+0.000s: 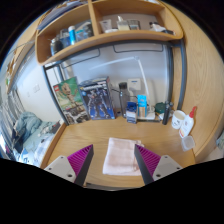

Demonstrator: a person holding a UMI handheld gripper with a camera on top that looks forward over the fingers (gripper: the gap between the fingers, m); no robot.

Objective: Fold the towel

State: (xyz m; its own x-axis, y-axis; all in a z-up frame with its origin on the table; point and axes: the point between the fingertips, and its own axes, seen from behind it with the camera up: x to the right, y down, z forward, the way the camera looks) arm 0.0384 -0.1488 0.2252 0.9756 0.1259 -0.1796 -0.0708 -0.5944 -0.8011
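Purple pads: on the inner faces of both fingers of the tongs (112, 162), w/ grey finger tips (66, 168) low at either side.
Tongs state: released, wide apart, gripping nothing.
Towel: pale pink-white towel (122, 155) lies flat on the desk, between the fingers and just ahead of them; gap at both sides, no finger pressing it.
Key relation: towel sits dead ahead, centred between the fingers, its long axis running away from the tongs toward the wall. Near short edge is closest, so it looks like the likeliest place to pinch; fold prob. not yet begun.
Towel texture: soft, matte cloth, roughly rectangular, looks like it's lying in one flat layer, though can't tell for sure.
Desk: light wood desk (180, 158), smooth, bare around the towel.
Beyond towel: bottles (131, 108) and small jars at the desk's back edge; glossy books (84, 99) leaning upright to the left.
Above: wooden shelf (110, 40) w/ small items, too tiny to name.
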